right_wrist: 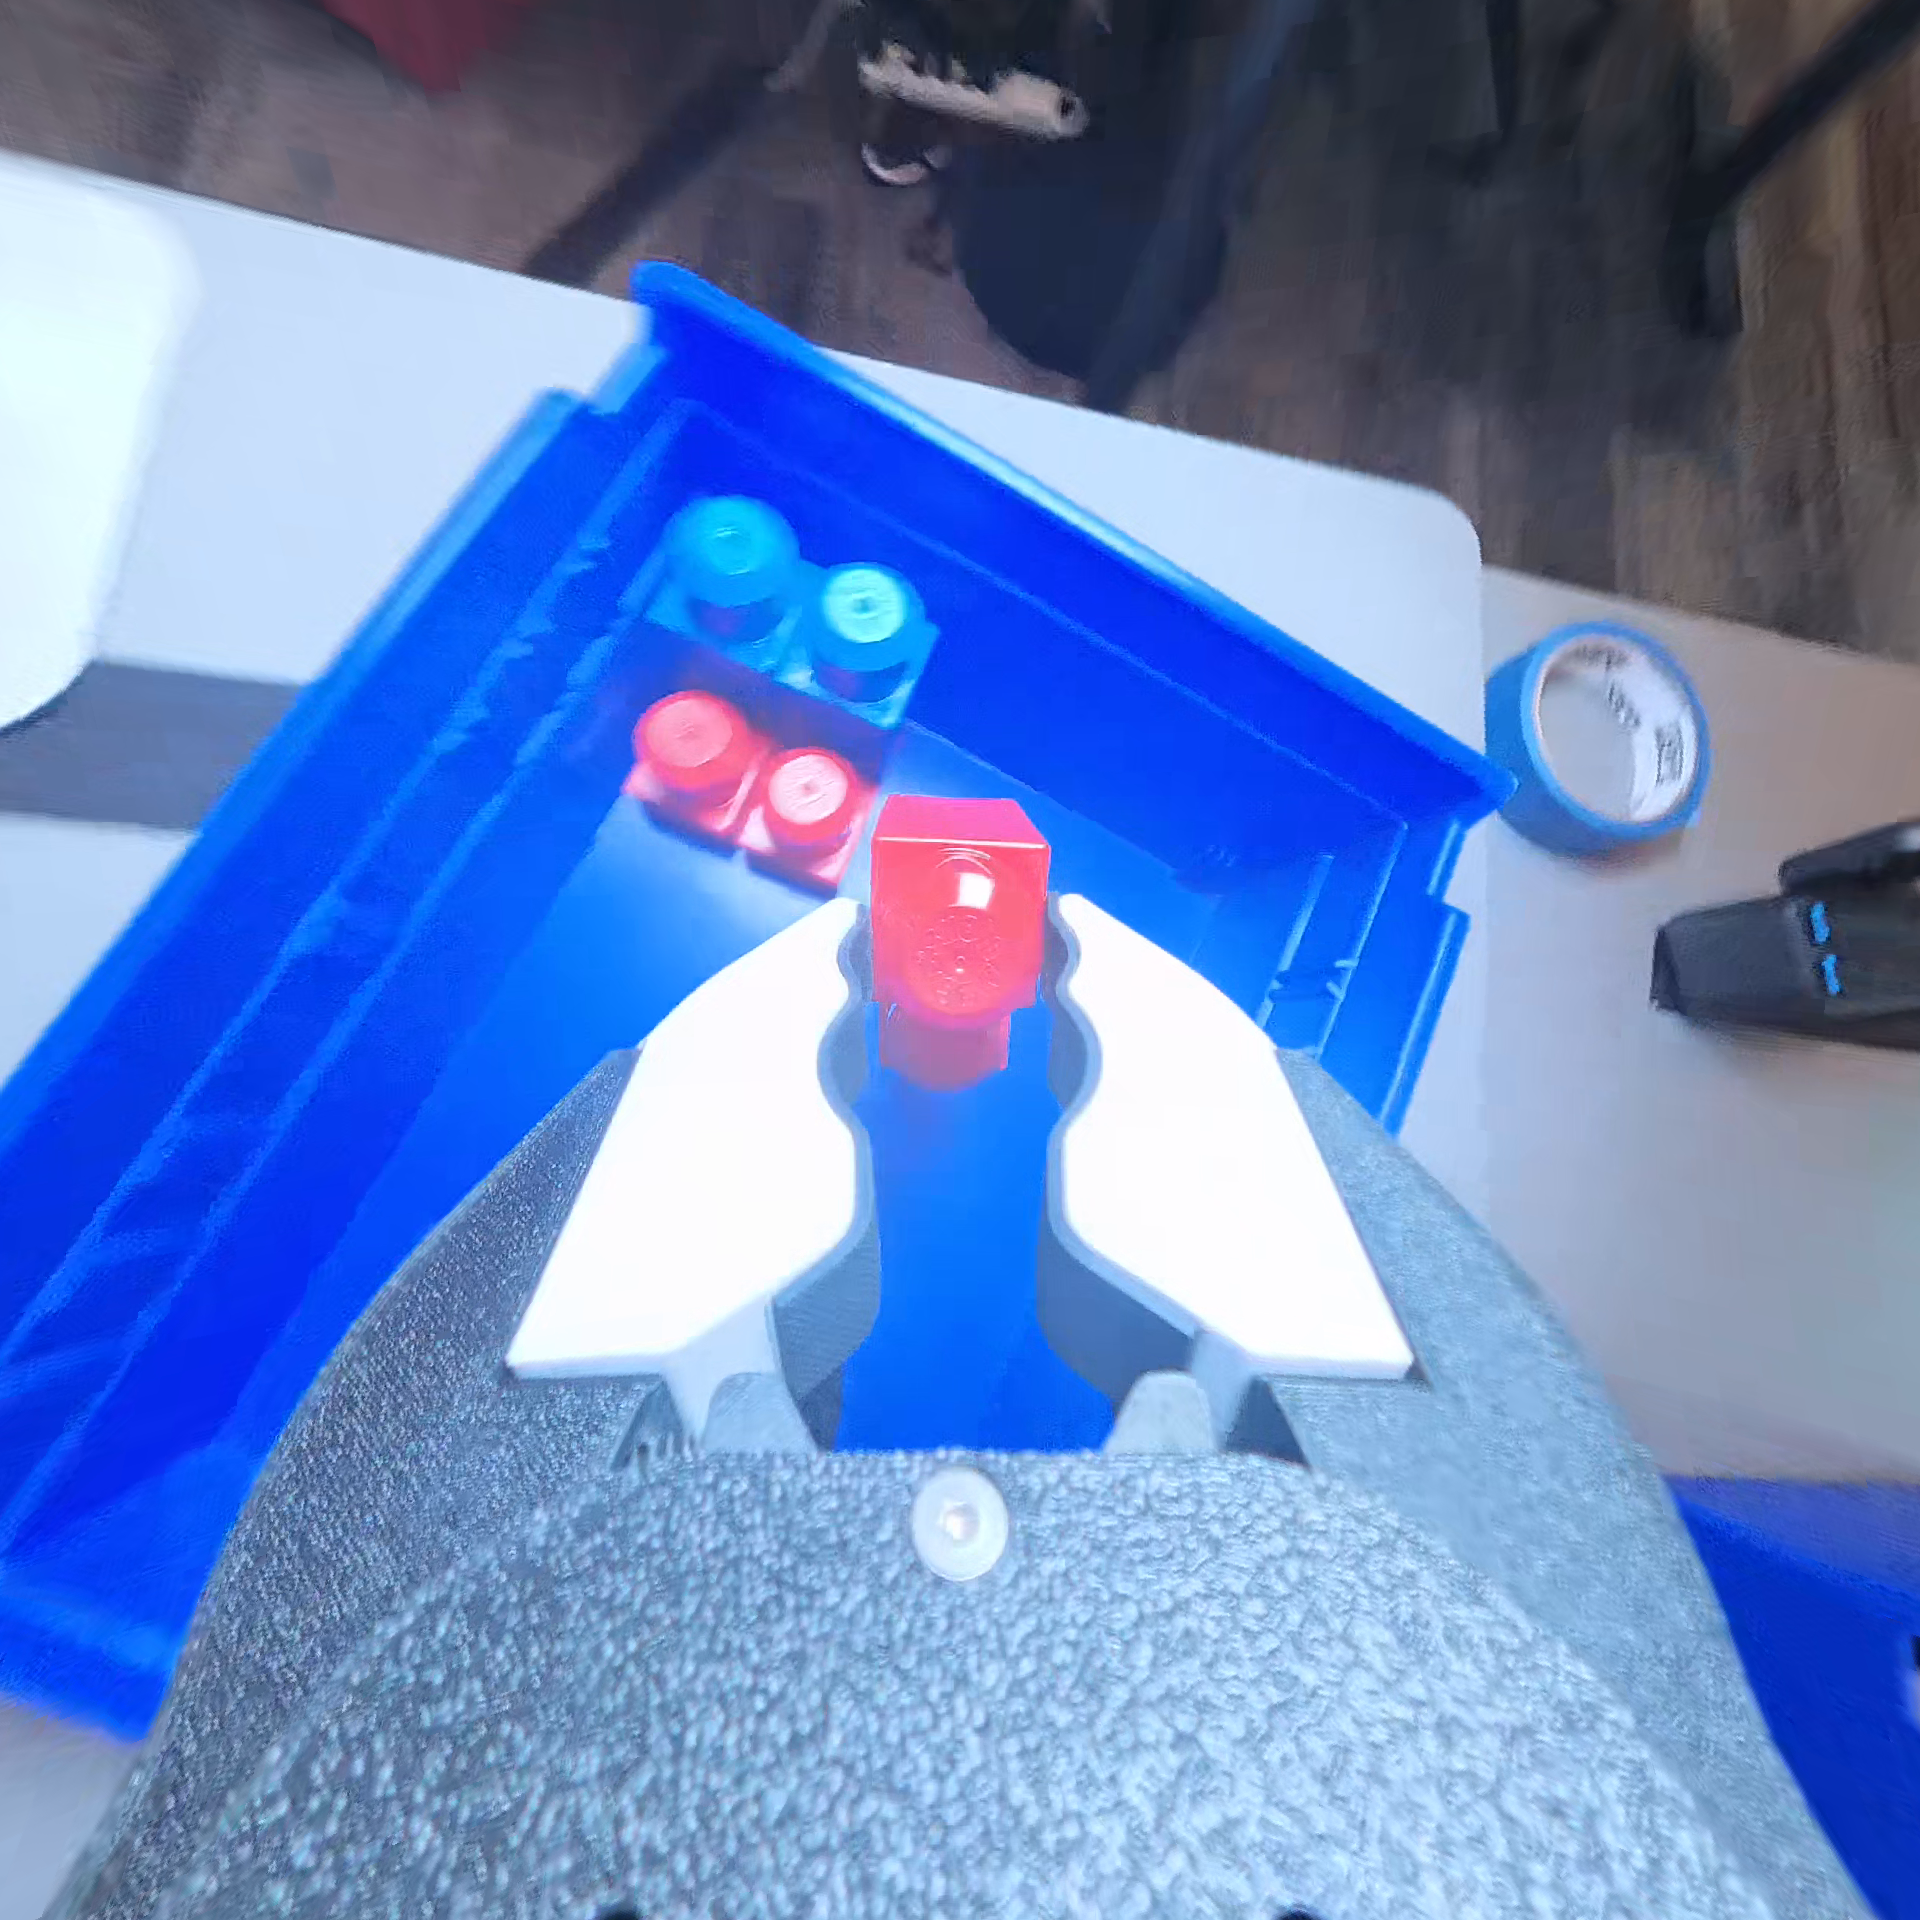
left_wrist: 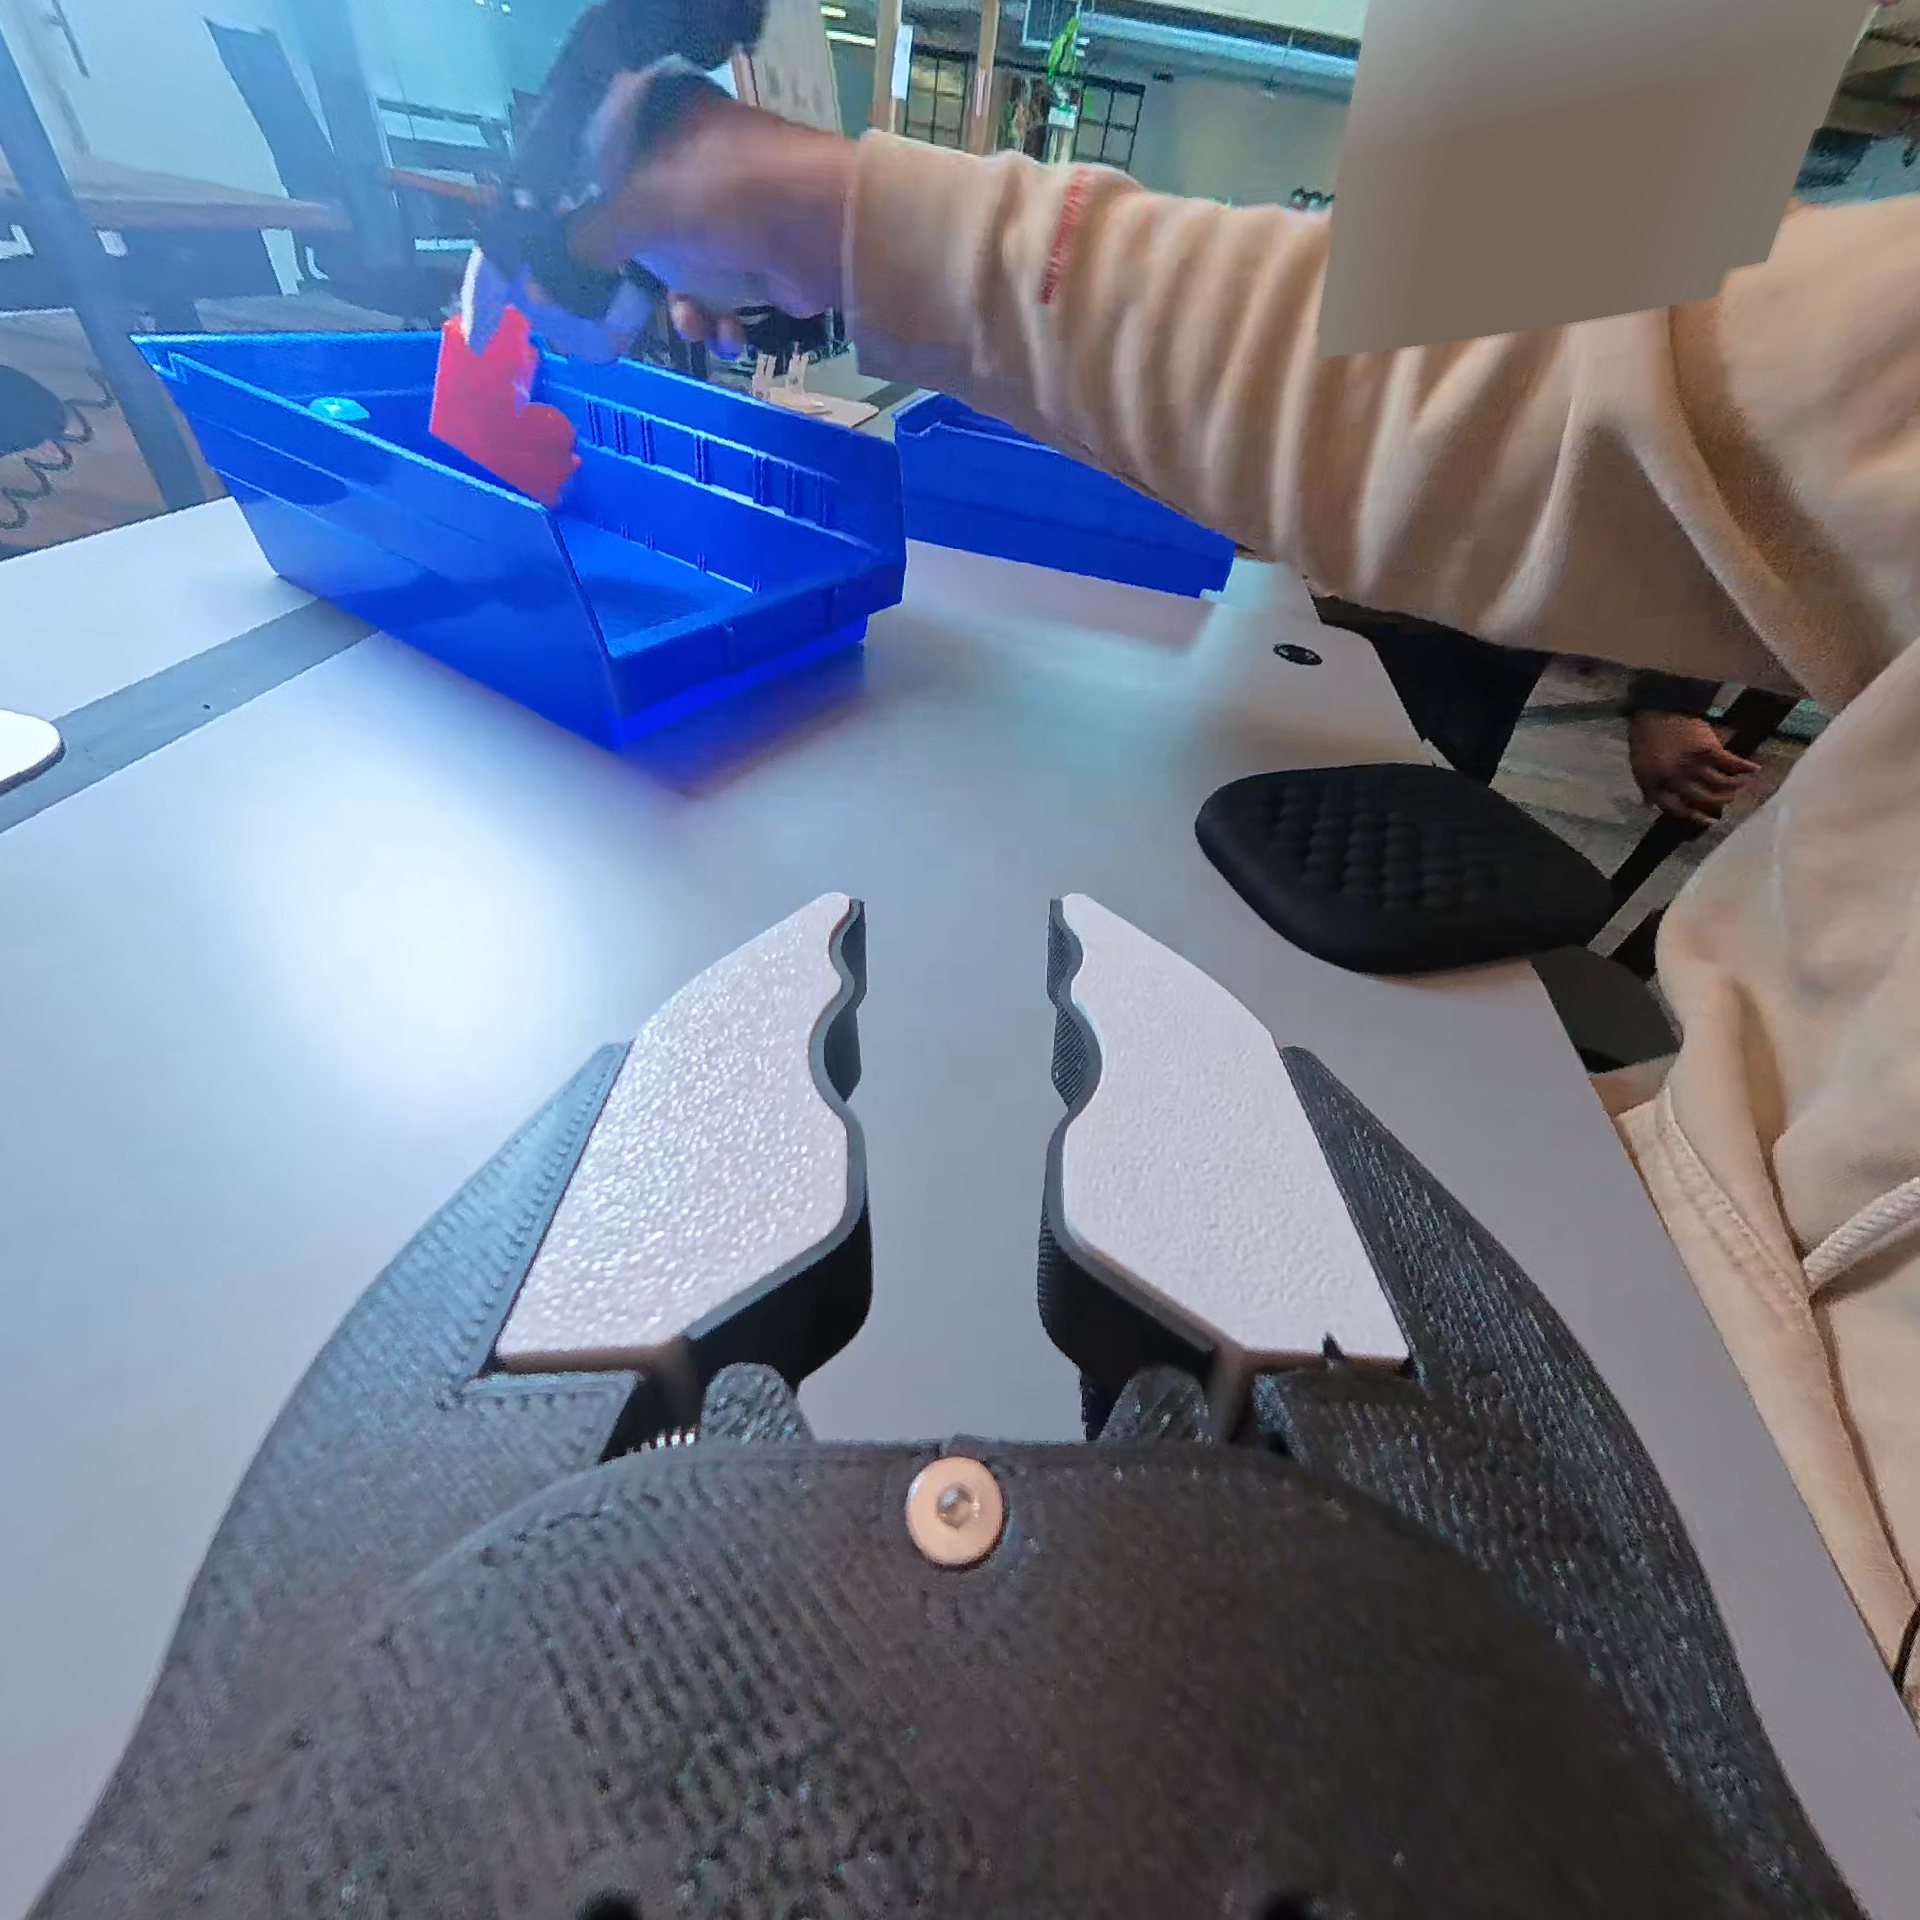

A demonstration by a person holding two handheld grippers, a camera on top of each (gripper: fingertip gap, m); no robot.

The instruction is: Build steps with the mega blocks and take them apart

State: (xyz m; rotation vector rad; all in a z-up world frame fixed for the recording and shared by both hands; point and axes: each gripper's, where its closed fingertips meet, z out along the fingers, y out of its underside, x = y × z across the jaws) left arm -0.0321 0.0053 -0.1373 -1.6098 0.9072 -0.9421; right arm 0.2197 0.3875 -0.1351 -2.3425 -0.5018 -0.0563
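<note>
Red block (right_wrist: 951,935) pinched in downward-tilted right claw (right_wrist: 956,914).

So the smooth pale grey tabletop (left_wrist: 436,935) is the anchor here. A roll of blue masking tape (right_wrist: 1598,740) lies flat on it near its rounded far corner, and just beside the tape sits a black device with little blue ports (right_wrist: 1787,961), too blurry to identify. A black padded stool seat with a dimpled surface (left_wrist: 1392,862) pokes out past the tabletop's right edge. A flat white rounded plate (left_wrist: 23,743) rests at its left edge. Brown wood-look flooring (right_wrist: 1558,343) shows beyond the tabletop.
</note>
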